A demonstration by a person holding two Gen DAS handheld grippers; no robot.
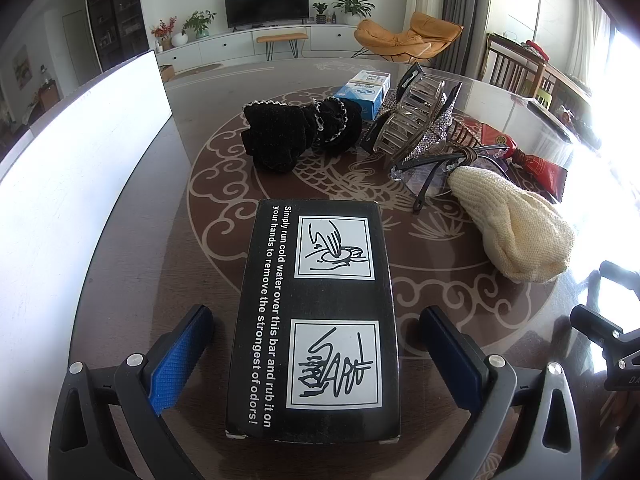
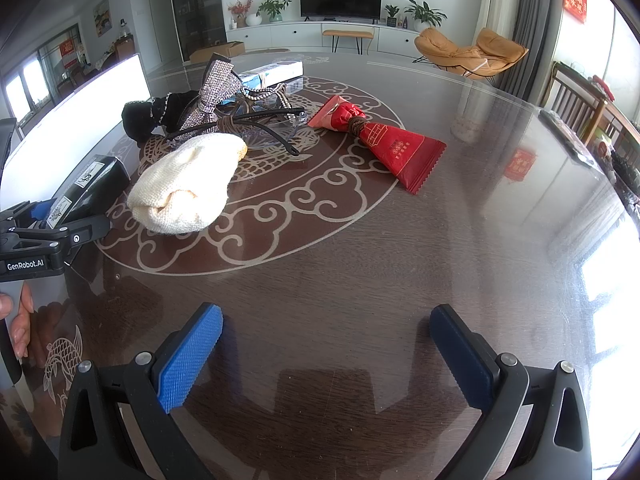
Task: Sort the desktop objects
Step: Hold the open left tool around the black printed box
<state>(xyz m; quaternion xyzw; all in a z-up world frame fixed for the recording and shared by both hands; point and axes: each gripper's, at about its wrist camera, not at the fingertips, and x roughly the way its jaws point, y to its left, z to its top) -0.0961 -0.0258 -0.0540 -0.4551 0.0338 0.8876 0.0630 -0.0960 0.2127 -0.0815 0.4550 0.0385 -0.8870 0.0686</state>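
We hold the left gripper (image 1: 316, 354) spread wide around the near end of a black box (image 1: 316, 320), with a gap between each blue ribbed pad (image 1: 180, 360) and the box's sides, so nothing is clamped. The box is a flat cardboard rectangle lying on the glossy dark table (image 1: 160, 280). White lettering runs along its length, and its long axis points straight away from us toward the pile beyond. Our right gripper (image 2: 326, 356) is also wide open and hovers over bare tabletop, touching nothing. In the pile we see a black velvet scrunchie (image 1: 298, 134) with a silvery trim, a clear ribbed hair claw (image 1: 408, 120), a rhinestone bow (image 2: 214, 92), a cream knitted piece (image 2: 188, 184) rolled up, and a red foil packet (image 2: 394, 146) cinched with a brown tie.
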